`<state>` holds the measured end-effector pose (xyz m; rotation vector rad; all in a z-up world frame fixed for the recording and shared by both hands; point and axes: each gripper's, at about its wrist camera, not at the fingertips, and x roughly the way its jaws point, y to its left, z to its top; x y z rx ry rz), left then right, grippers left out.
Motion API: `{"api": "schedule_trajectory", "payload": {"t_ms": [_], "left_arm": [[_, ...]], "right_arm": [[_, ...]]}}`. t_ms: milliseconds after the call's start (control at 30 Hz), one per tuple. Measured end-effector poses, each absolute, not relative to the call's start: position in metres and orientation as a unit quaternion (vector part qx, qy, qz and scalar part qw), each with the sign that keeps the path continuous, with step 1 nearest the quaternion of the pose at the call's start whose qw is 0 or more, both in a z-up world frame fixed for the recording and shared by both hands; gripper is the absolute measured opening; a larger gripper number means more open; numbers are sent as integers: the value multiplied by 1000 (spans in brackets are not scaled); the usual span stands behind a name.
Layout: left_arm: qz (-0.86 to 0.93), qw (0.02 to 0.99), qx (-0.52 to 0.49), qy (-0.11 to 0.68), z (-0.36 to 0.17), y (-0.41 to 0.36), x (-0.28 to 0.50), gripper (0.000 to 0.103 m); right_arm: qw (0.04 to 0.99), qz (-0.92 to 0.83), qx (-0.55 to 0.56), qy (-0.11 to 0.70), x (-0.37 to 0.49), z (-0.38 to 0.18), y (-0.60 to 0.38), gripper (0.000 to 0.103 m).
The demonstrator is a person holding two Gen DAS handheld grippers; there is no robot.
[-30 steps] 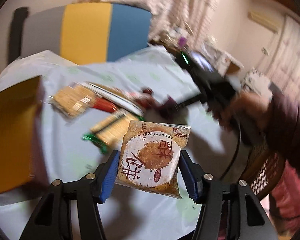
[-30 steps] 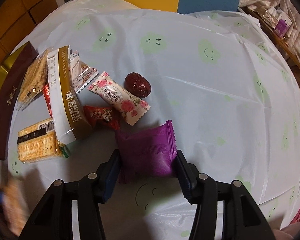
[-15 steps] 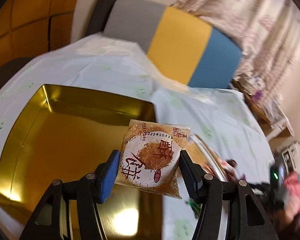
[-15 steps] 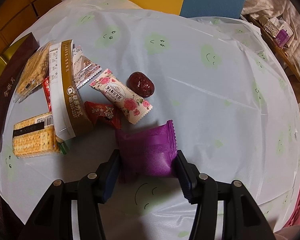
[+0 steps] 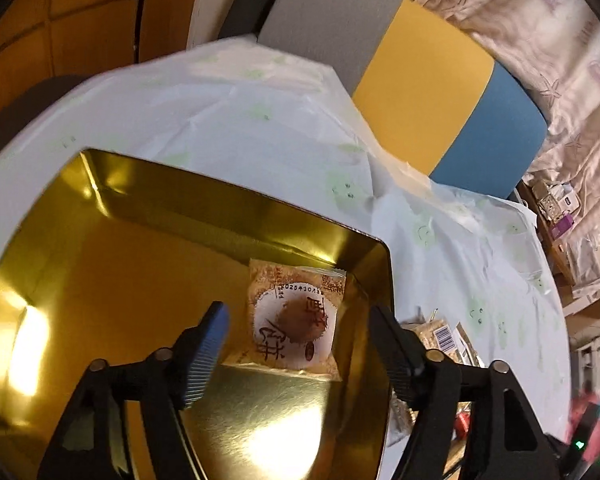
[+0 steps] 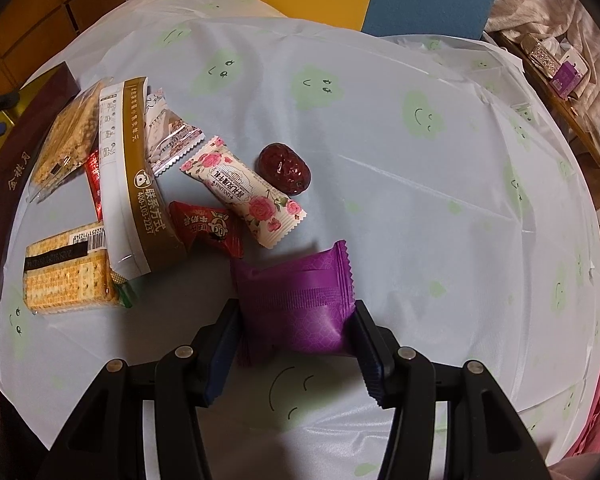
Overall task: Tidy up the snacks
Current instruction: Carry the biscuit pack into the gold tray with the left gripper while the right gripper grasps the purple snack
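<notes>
In the left wrist view, a clear-wrapped round pastry (image 5: pixel 296 324) sits inside the gold tin (image 5: pixel 112 264), near its right wall. My left gripper (image 5: pixel 300 340) hovers over it with its jaws opening; the pads stand clear of the packet on both sides. In the right wrist view, my right gripper (image 6: pixel 298 326) is shut on a purple snack packet (image 6: pixel 300 300) just above the tablecloth. Beside it lie a red date (image 6: pixel 284 168), a rose-print candy (image 6: pixel 248 192), a red candy (image 6: pixel 208 228), a crackers pack (image 6: pixel 64 276) and a gold-and-white pouch (image 6: pixel 132 184).
A dark brown box lid (image 6: pixel 4 184) lies at the table's left edge. A grey, yellow and blue chair back (image 5: pixel 420 76) stands behind the table. The smiley-print tablecloth (image 6: pixel 420 200) spreads out to the right. A cluttered shelf (image 6: pixel 556 68) stands far right.
My left gripper swung from the snack pile to over the gold tin and let the pastry go into it, jaws spreading. The right gripper kept still, gripping the purple packet.
</notes>
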<state>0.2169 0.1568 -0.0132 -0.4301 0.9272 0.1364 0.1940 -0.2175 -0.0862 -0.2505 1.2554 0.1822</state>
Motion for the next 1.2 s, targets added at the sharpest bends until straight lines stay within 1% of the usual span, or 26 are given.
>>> {"api": "schedule_trajectory", "payload": {"t_ms": [100, 233, 333, 467, 633, 767, 867, 1033, 1200], "left_arm": [[51, 882, -190, 429, -2, 151, 199, 73], [20, 907, -141, 396, 15, 126, 158, 72], [-19, 918, -116, 380, 20, 105, 126, 72], [-69, 919, -94, 377, 18, 76, 89, 72], [-133, 916, -54, 376, 3, 38, 45, 72], [-156, 903, -28, 398, -20, 13, 30, 72], [-164, 894, 1, 418, -38, -4, 23, 70], [-171, 887, 44, 426, -56, -28, 22, 68], [-164, 887, 54, 428, -65, -28, 25, 67]], "right_arm": [[798, 85, -119, 584, 194, -87, -217, 55], [799, 85, -120, 584, 193, -88, -216, 55], [799, 85, -120, 583, 193, -88, -216, 55], [800, 84, -122, 582, 192, -88, -215, 55], [801, 82, -132, 578, 190, -88, -211, 54], [801, 82, -141, 577, 188, -86, -208, 54], [800, 80, -140, 578, 188, -85, -207, 53], [802, 61, -138, 578, 190, -80, -212, 53], [822, 51, -102, 557, 195, -62, -225, 53]]}}
